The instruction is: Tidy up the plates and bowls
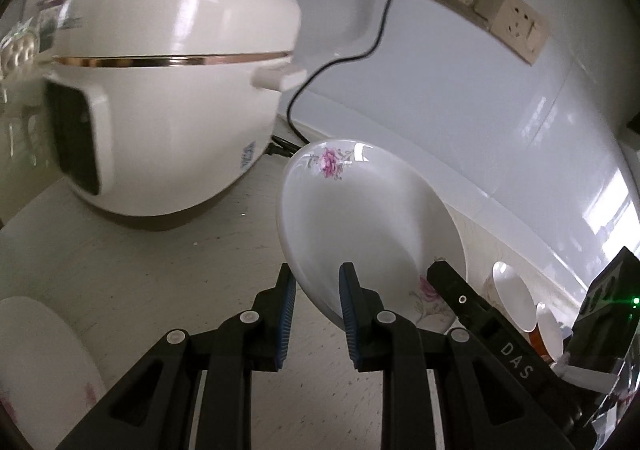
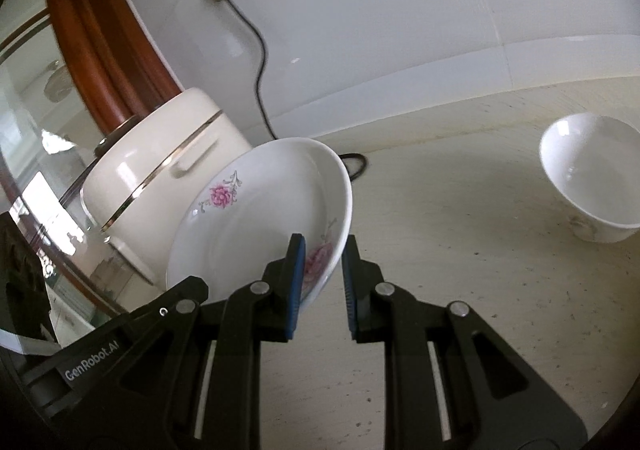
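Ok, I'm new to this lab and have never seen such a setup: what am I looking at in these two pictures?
There is no robot here. A person holds a two-finger claw in each hand, and each claw carries a wide-angle camera looking along its fingers. One picture is from the left claw, the other from the right claw. Both grip the rim of one flowered plate, tilted above the pale counter. A white rice cooker stands behind it, and a white bowl sits nearby.
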Motion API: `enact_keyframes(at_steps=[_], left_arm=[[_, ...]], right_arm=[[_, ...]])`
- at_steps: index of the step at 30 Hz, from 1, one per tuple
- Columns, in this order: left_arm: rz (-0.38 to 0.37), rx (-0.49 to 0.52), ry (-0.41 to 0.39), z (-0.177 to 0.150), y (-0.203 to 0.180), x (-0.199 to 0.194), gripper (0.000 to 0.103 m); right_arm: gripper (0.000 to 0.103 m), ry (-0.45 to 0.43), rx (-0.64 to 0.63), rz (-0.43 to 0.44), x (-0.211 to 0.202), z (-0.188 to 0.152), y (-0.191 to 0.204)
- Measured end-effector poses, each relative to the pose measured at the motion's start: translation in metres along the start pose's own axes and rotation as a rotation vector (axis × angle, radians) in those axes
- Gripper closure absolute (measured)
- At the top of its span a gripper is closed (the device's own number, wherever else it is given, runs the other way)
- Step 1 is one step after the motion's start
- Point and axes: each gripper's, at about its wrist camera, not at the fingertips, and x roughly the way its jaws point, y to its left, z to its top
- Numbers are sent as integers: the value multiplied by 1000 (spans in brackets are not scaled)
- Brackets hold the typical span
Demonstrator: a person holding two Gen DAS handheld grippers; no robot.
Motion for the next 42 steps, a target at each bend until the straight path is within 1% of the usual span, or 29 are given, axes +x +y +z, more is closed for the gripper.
enact_keyframes(at_steps=[4,9,12,14,25,33,42], left_arm=[[5,-25,-15,-1,9,-12,80],[19,-57,-30,-7,19,-25,80],[26,-84,-31,-11,29,-30,80],[32,-102,-32,-14,35,-33,80],[76,-163,-53,-28,62,-56,81],[119,-182,-72,-39,77,-70,81],[163,-216,-101,-45,90,-89,81]], right_arm=[[81,0,-29,27,-5,-3,5],[81,21,-63,53,-7,-8,18],[81,38,-92,67,-4,-12,27],[81,50,-110,74,5,-12,38],[81,103,-198,123,10,-30,63],[81,134,-245,160,12,-40,78],[80,183,-300,234,13,-50,99]])
